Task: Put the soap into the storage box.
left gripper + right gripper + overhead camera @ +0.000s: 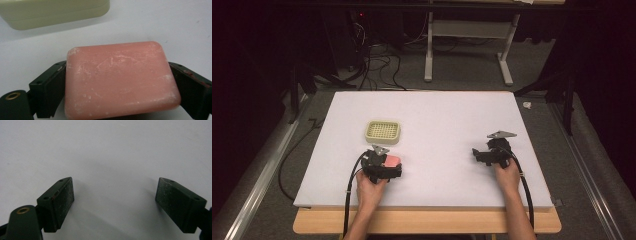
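On the white counter [437,115] a person works with a pair of tongs in each hand. The left tongs [393,164] sit at the near left of the counter, held by the left hand [371,190], and they grip a pink bar of soap [392,160]. In the left gripper view the soap [120,80] lies flat between the two black jaws, which press against its two short ends; its top is scuffed with pale marks. Just beyond the soap, towards the far side, stands a pale cream soap dish [382,131] with a grid of holes in its top; the dish is near the soap but apart from it, and its side wall [55,15] shows at the far left of the left gripper view.

The right tongs [476,153] rest at the near right of the counter, held by the right hand [508,176], well apart from the soap and the dish. In the right gripper view the right tongs [115,195] stand wide open, with only bare white counter [112,150] between the jaws.
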